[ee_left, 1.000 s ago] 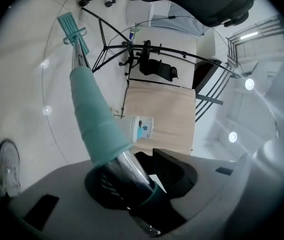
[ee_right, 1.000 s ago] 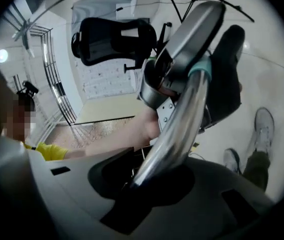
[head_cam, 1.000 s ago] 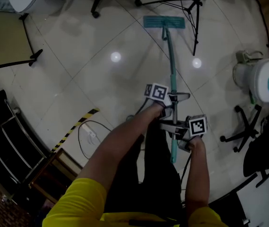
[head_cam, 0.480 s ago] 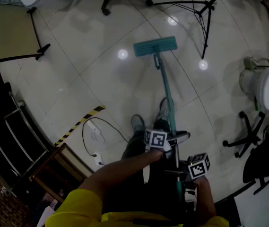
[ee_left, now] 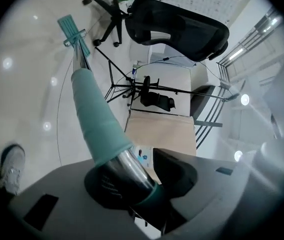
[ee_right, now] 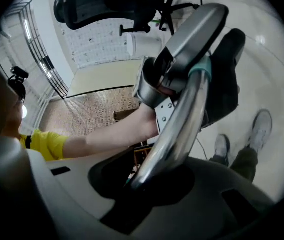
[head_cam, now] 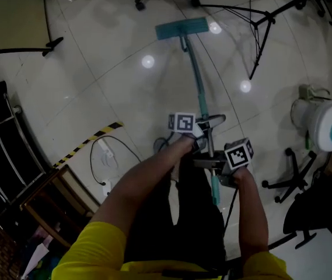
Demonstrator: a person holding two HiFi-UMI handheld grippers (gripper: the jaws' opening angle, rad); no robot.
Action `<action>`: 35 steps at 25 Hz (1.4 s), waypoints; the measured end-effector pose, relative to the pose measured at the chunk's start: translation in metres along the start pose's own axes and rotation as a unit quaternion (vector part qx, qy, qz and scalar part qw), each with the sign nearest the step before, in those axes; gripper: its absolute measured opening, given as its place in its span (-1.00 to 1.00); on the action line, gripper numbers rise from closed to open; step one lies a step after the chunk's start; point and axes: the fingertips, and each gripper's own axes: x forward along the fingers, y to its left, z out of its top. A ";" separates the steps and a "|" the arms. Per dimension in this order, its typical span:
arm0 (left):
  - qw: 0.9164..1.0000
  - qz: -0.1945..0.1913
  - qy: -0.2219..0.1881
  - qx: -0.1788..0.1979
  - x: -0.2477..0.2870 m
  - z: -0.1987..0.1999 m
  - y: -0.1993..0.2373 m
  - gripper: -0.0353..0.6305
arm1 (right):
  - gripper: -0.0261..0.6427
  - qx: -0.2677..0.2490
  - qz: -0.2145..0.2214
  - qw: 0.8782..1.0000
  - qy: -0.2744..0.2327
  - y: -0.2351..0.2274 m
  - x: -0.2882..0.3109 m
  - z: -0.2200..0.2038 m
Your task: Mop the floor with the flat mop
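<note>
Flat mop head (head_cam: 181, 28) lies flat on tiled floor (head_cam: 107, 86), well ahead of us, at far end of teal handle (head_cam: 196, 86). Left gripper (head_cam: 201, 130) fingers pinch handle at teal sleeve edge; right gripper (head_cam: 219, 169) fingers pinch bare metal nearer us. Risk: tripod stand (head_cam: 259, 39) near head, cable (head_cam: 110, 156) near our feet, so wide stroke could snag. Left gripper view shows office chair backrest (ee_left: 181, 19); head view doesn't
</note>
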 end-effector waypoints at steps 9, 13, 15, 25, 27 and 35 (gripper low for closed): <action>1.000 0.005 -0.009 -0.029 -0.022 -0.019 -0.010 -0.45 | -0.66 0.055 0.007 0.998 0.019 0.019 0.019 -0.031; 0.992 0.018 -0.061 -0.113 -0.042 -0.162 -0.050 -0.45 | -0.65 0.096 -0.004 0.991 0.098 0.075 -0.004 -0.171; 0.987 0.016 -0.082 -0.137 -0.044 -0.193 -0.057 -0.49 | -0.65 0.114 -0.020 0.985 0.124 0.085 -0.012 -0.201; 0.995 -0.037 -0.095 -0.001 -0.049 0.048 -0.004 -0.46 | -0.64 0.005 -0.043 0.994 0.104 -0.004 0.034 0.011; 0.995 -0.029 -0.096 -0.004 -0.061 0.100 0.012 -0.45 | -0.65 -0.016 -0.053 0.993 0.106 -0.021 0.055 0.060; 0.998 0.050 -0.044 0.010 -0.082 0.039 0.011 -0.41 | -0.65 0.013 -0.032 0.992 0.118 0.003 0.076 -0.001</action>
